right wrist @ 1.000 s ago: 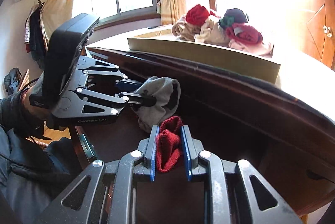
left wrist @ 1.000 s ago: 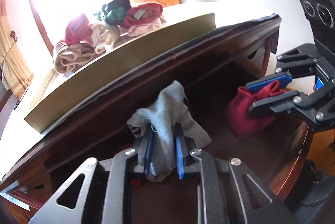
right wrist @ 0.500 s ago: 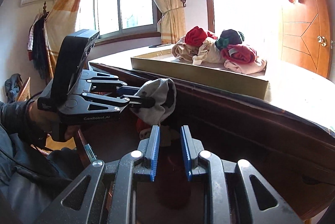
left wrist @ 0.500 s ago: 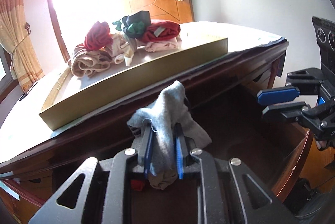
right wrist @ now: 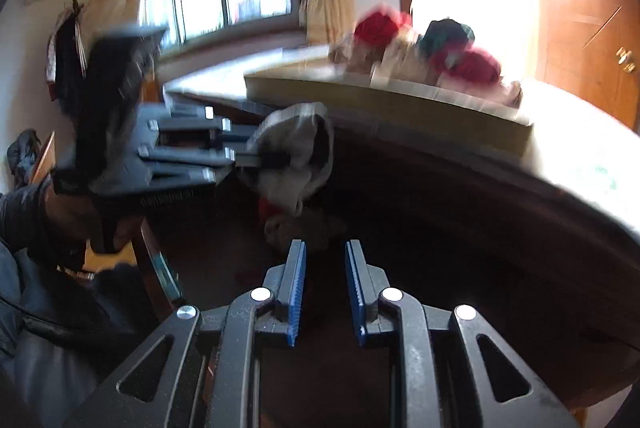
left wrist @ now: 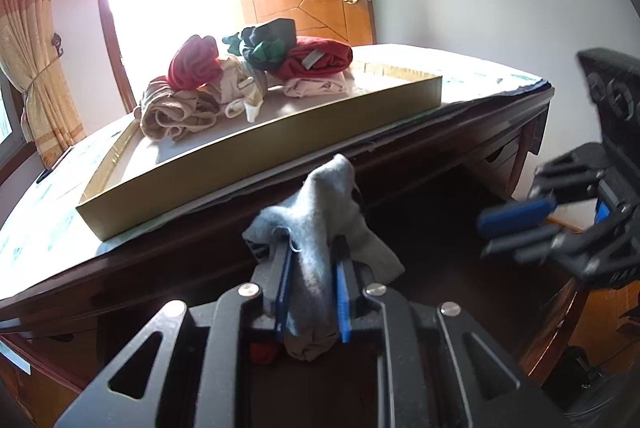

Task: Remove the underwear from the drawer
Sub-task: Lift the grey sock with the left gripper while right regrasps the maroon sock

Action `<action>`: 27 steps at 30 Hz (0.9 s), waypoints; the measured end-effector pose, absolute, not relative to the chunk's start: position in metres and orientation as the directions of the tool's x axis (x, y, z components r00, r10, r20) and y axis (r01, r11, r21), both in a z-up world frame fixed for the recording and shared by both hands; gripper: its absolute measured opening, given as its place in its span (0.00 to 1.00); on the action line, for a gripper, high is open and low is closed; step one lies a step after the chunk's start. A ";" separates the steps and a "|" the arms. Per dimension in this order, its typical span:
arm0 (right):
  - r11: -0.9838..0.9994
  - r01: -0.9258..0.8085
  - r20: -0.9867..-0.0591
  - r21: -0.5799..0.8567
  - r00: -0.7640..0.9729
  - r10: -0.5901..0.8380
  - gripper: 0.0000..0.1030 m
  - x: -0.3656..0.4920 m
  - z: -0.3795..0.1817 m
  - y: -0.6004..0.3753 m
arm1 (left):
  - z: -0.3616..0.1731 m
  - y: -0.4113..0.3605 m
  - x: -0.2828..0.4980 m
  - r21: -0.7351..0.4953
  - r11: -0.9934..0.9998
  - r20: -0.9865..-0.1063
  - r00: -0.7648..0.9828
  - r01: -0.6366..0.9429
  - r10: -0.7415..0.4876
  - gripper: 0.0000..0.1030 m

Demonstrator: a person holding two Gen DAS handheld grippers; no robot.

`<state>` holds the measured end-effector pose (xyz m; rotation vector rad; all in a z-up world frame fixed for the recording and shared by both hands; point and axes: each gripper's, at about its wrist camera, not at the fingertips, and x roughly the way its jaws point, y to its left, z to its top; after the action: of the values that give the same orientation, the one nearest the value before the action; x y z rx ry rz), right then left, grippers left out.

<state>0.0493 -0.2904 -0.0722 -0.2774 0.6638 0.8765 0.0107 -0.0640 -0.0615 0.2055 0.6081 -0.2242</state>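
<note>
The left tool (left wrist: pixel 311 280) is clamped on a grey piece of underwear (left wrist: pixel 320 228), which bunches up between its blue pads and droops over both sides, hiding the fingertips. It hangs above the open dark wooden drawer (left wrist: pixel 440 228), just in front of the counter (left wrist: pixel 120 260) edge. The right tool (right wrist: pixel 325 282) stands narrowly open with nothing between its blue pads; its view is badly motion-blurred. Below the grey garment, deep in the drawer's shadow, lie a brownish bundle (right wrist: pixel 298 228) and a scrap of red cloth (right wrist: pixel 266 206); what they are is hard to make out. On the counter sits a shallow tan tray (left wrist: pixel 280 136) holding a pile of folded clothes (left wrist: pixel 240 80) in red, beige, dark green and pale pink. From the left view, the right tool appears blurred at the frame's right edge, partly cut off. The drawer's floor is too dark to read.
</note>
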 end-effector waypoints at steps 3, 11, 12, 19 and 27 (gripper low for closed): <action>0.595 -0.804 -0.776 0.019 0.363 0.515 0.48 0.061 -0.089 -0.264 | -0.062 -0.063 0.011 0.120 0.957 -0.581 0.800 0.263 -0.147 0.16; 0.546 -0.838 -0.874 0.004 0.262 0.408 0.49 0.077 -0.097 -0.221 | -0.059 -0.047 0.011 0.043 0.976 -0.569 0.808 0.215 -0.153 0.16; 0.537 -0.843 -0.886 0.019 0.235 0.400 0.49 0.079 -0.100 -0.216 | -0.058 -0.046 0.011 0.038 0.977 -0.569 0.809 0.210 -0.152 0.16; 0.539 -0.838 -0.950 0.084 0.095 0.297 0.49 0.097 -0.129 -0.197 | -0.059 -0.042 0.012 0.023 0.978 -0.571 0.805 0.207 -0.158 0.16; 0.489 -0.870 -0.948 0.071 0.093 0.303 0.29 0.089 -0.131 -0.194 | -0.060 -0.042 0.013 0.012 0.978 -0.577 0.800 0.209 -0.164 0.16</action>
<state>0.0891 -0.1941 -0.1310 -0.6079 1.1664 0.9545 0.0127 -0.0415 -0.0599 0.0762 0.6118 -0.2002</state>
